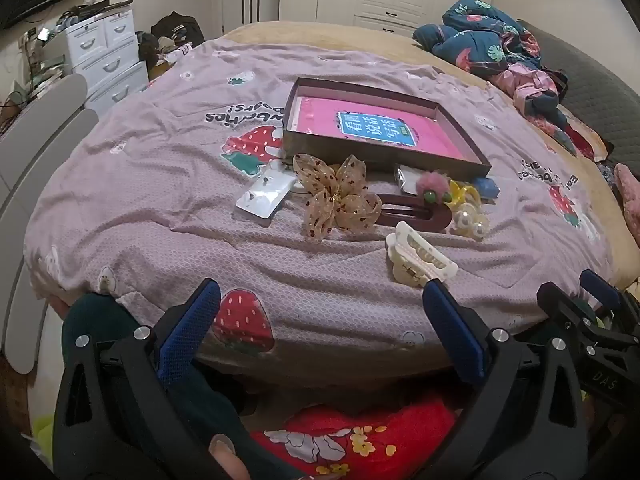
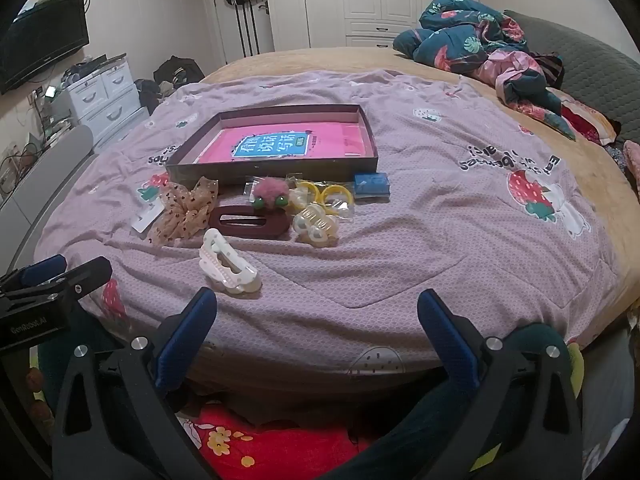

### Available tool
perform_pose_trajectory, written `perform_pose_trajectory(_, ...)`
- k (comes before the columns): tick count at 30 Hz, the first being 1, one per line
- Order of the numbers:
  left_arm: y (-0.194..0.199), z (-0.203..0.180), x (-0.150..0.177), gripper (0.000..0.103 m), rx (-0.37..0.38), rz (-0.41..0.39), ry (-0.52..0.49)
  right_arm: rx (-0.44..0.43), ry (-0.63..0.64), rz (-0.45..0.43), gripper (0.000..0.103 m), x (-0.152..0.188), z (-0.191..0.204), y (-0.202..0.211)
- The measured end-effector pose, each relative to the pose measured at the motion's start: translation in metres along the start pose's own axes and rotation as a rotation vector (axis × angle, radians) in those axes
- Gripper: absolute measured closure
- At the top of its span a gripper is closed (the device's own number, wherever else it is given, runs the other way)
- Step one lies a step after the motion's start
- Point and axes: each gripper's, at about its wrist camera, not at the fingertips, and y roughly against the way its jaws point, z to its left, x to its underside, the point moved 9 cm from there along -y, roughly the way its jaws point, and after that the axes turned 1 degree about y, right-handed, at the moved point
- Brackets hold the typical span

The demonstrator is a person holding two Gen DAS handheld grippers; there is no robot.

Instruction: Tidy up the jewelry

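A shallow dark box with a pink booklet inside lies on the bed. Hair pieces lie in front of it: a sheer dotted bow, a maroon oval clip, a white claw clip, a pink fuzzy clip, yellow rings, pearl pieces, a small blue box and a white card. My left gripper and right gripper hang open at the bed's near edge, holding nothing.
The pink strawberry-print quilt covers the bed. A bundled dark floral duvet lies at the far right. White drawers stand left of the bed. The person's red floral clothing shows below the grippers.
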Motion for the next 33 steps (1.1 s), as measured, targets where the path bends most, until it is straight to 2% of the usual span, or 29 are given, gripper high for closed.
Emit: perform_pose_trajectory(33, 0.0, 0.0002, 0.0001, 0.008, -0.002, 0.002, 0.001, -0.004, -0.003, -0.003, 0.004, 0.0005, 0.0017, 0.0013)
